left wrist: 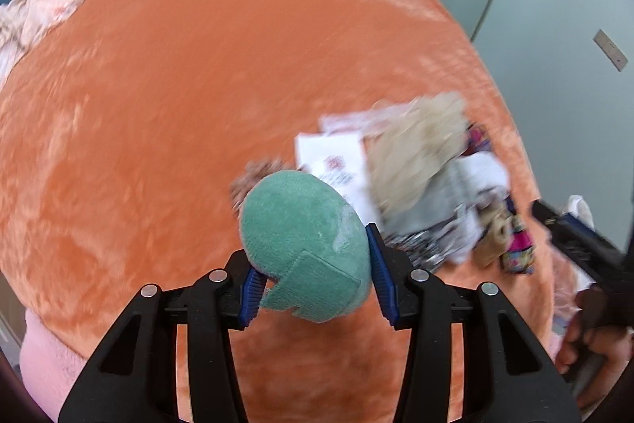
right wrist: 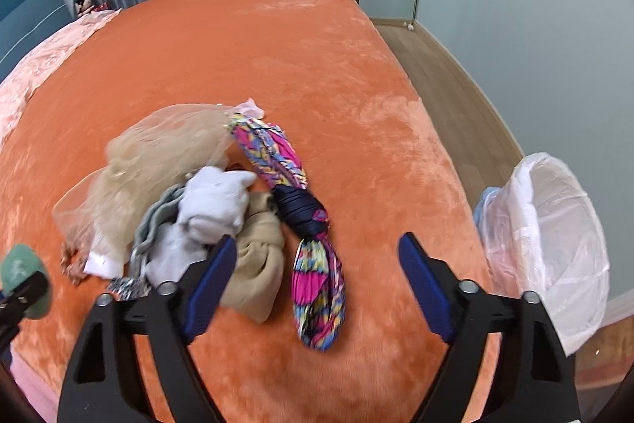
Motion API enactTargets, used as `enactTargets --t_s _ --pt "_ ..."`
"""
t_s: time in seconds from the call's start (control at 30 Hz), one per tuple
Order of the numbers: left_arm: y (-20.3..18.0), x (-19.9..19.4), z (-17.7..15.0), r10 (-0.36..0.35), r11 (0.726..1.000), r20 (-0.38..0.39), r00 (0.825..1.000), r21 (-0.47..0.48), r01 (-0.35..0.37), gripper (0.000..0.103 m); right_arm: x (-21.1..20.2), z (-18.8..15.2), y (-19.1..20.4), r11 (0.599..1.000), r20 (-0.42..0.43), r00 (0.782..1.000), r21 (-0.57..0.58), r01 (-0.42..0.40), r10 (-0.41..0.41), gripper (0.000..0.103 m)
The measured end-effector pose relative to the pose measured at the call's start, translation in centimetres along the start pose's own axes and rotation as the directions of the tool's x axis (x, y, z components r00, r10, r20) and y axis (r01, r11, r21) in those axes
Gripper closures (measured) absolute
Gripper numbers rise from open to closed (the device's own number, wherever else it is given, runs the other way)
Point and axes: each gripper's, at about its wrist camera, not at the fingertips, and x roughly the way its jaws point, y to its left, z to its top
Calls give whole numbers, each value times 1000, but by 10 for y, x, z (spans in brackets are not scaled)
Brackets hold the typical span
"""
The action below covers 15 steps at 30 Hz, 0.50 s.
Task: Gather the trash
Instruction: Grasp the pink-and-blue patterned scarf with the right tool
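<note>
The left hand-held gripper (left wrist: 315, 280) clamps a green cloth ball (left wrist: 305, 244) over the bed (left wrist: 178, 86). The right hand-held gripper (right wrist: 317, 288) gapes empty above a blurred clothes pile (right wrist: 198, 201) near the bed's right edge; a lined bin (right wrist: 554, 244), partly cut off, stands beside.

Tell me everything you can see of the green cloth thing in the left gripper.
The rounded green terry-cloth bundle looks soft and balled up, with a flat ribbed flap folded across its near side and a pale smear on its right. It is clamped between the left gripper's blue-padded fingers, above the orange plush bedspread, left of the clothes pile. Nothing else visibly touches it.
</note>
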Motion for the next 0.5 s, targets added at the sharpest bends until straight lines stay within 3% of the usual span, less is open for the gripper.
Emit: enactTargets --t_s 0.07,0.3,0.47,0.5 --pt "-14 -4 11 -10 1000 18 1000 18 10 59 14 4 -3 1000 -21 1000 14 -11 11 36" --pt "-48 -11 32 -26 997 51 998 69 22 58 57 7 -9 998 -88 995 46 -51 55 47" --pt "-67 -12 39 -39 994 55 998 99 34 58 75 9 -18 984 -122 980 97 -147 159 78" --pt "-70 -12 40 -41 994 54 998 106 35 58 74 9 -19 981 -122 977 105 -163 176 79"
